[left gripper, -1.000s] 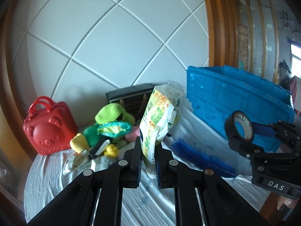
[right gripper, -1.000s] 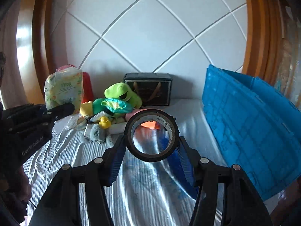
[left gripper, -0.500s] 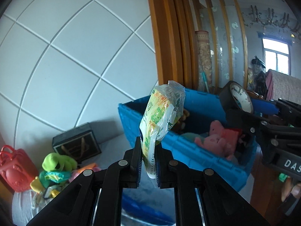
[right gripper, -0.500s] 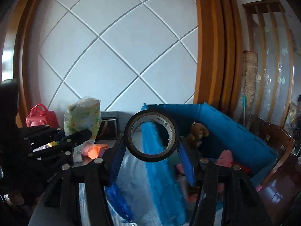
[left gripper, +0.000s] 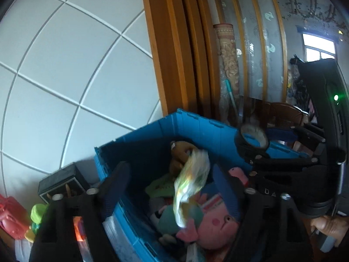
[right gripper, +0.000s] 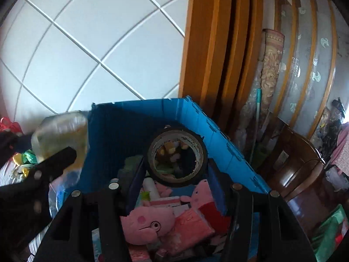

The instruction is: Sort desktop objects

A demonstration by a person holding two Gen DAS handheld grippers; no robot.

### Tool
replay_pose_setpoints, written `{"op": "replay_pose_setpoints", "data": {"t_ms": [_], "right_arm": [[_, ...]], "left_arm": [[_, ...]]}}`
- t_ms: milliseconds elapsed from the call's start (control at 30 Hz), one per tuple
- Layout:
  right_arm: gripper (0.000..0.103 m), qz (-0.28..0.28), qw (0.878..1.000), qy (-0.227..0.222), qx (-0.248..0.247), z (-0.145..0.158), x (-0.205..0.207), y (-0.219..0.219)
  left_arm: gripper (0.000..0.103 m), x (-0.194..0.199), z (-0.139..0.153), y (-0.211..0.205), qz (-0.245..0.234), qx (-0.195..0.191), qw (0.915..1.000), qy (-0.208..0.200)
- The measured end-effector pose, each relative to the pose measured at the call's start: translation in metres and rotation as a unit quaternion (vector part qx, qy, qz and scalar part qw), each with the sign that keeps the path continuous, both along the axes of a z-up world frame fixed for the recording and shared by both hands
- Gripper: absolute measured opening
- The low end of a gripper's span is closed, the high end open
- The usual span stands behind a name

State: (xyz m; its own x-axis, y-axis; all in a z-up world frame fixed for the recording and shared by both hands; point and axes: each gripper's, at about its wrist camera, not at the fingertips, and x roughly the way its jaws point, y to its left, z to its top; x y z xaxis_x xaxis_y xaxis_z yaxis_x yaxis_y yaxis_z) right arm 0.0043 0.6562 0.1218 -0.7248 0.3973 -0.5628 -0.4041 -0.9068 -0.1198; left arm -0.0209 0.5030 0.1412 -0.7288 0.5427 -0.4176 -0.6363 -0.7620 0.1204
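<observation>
Both grippers have swung away from the cluttered table and now hang over the blue crate [left gripper: 196,128], which a second ago sat off to the side. Half a second ago the left gripper [left gripper: 170,187] pinched the snack packet [left gripper: 192,179]; now its fingers [left gripper: 115,185] stand wide apart and the packet is loose between them, blurred, touching neither, above the toys in the crate. The right gripper [right gripper: 176,174] has its fingers spread around a roll of black tape [right gripper: 177,156], which sits upright between them with its hole facing the camera; I cannot tell whether the pads press on it. In the left wrist view the same roll [left gripper: 253,136] shows at the tip of that gripper, over the crate's far rim, and a hand [left gripper: 329,229] grips the handle at the lower right. Inside the crate lie a pink pig plush [right gripper: 148,222], a second pink pig in a red dress [right gripper: 205,198] and a brown teddy [left gripper: 181,150]. Back on the table, at the far left, I see a red bag [left gripper: 8,216], a green plush [left gripper: 38,210] and a black box [left gripper: 61,183] against the tiled wall [left gripper: 65,65].
</observation>
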Motion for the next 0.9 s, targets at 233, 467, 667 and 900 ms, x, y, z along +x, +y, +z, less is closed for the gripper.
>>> {"op": "replay_pose_setpoints", "data": {"t_ms": [233,467,667,900], "right_arm": [[0.078,-0.004,0.998,0.056,-0.013,0.017,0.013,0.022],[0.081,0.009,0.992,0.123,-0.035,0.022,0.05,0.004],[0.081,0.03,0.989,0.135,-0.052,0.009,0.068,-0.021],[0.081,0.058,0.989,0.128,-0.051,-0.004,0.085,-0.055]], "left_arm": [[0.096,-0.011,0.015,0.015,0.036,0.007,0.999,0.025],[0.096,-0.015,0.011,-0.008,0.074,0.024,0.9966,0.028],[0.1,0.0,0.007,-0.035,0.099,0.035,0.9936,0.041],[0.102,0.017,-0.004,-0.068,0.12,0.044,0.991,0.038]]}}
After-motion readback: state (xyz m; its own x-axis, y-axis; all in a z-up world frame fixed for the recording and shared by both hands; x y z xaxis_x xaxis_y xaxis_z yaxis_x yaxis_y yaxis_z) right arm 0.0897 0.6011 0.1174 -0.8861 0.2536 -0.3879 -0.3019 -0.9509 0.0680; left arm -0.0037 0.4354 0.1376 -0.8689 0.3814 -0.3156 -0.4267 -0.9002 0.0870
